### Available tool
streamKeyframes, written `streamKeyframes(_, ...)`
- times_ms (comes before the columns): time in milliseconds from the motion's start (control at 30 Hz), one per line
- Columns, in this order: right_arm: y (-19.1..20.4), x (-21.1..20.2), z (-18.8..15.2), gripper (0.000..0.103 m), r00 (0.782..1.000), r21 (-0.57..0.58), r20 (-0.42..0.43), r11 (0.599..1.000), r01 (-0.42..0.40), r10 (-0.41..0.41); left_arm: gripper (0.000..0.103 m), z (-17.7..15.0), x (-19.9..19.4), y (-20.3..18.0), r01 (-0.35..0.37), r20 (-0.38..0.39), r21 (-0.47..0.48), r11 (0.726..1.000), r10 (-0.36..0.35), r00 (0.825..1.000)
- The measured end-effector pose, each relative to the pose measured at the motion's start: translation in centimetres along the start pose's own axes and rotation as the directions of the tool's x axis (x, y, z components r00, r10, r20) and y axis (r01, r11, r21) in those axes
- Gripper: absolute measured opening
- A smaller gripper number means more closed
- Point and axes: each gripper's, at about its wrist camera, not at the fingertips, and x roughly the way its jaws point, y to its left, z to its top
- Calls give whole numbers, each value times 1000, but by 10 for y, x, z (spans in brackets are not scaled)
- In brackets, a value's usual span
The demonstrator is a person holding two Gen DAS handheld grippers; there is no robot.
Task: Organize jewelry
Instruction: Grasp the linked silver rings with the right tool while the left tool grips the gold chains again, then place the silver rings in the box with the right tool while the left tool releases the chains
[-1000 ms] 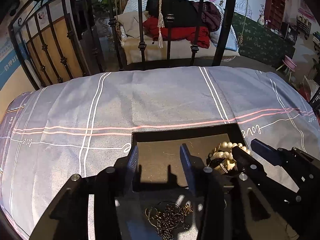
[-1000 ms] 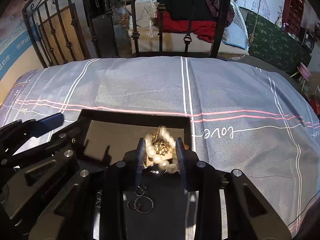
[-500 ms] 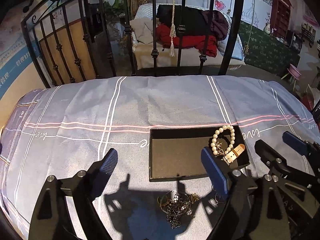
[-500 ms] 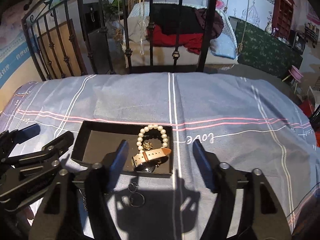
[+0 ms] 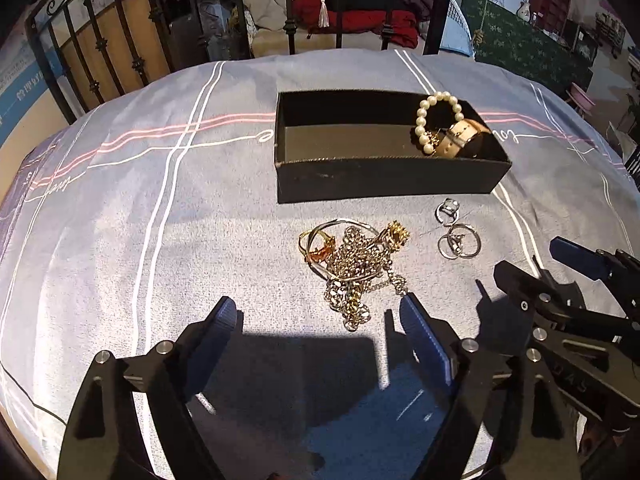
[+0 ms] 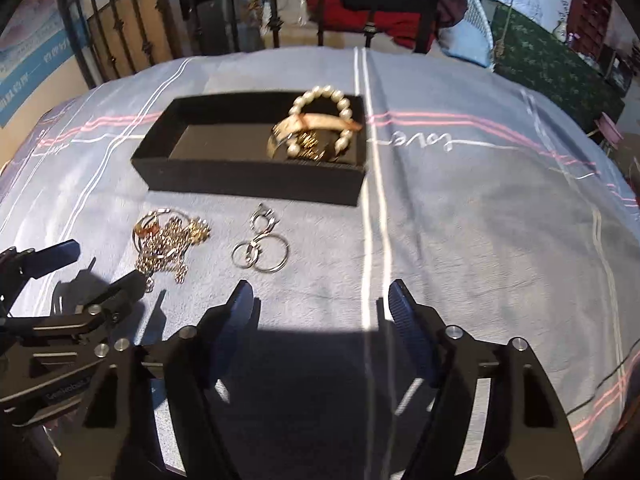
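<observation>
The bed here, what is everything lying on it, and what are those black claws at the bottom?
bedspread: one, grey-blue with white and pink stripes, under everything
box: one, black, open, mid-bed
pearl bracelet: one, white, inside box, right end
watch strap: one, beige, inside box beside the pearls
chain tangle: one heap, gold and silver, on spread before box
rings: about three, silver, right of tangle
left gripper: black, blue pads, open, empty
right gripper: same, open, empty
</observation>
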Motion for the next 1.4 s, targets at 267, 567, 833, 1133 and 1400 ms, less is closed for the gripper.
streamKeyframes(267,10,25,6,65,998,-32,-28,998,-58,57,76,1,19,14,9,-6,-1,1000,-9,1000)
streamKeyframes(567,24,41,17,47,999,-139,-21,989,-50,48,62,9,31,-2,-5,32,105,994,2,999)
streamKeyframes(833,26,31,19,31,996,-103,-19,991,-84,83,18,12,25,-20,46,34,146,988,-51,998)
streamKeyframes(1133,9,-4,29,31,992,-38,44,993,-115,116,14,25,-12,-15,74,116,98,992,-85,990)
streamKeyframes(1400,4,-29,49,31,990,-50,97,994,-93,97,14,51,-45,-12,109,200,80,991,-123,972)
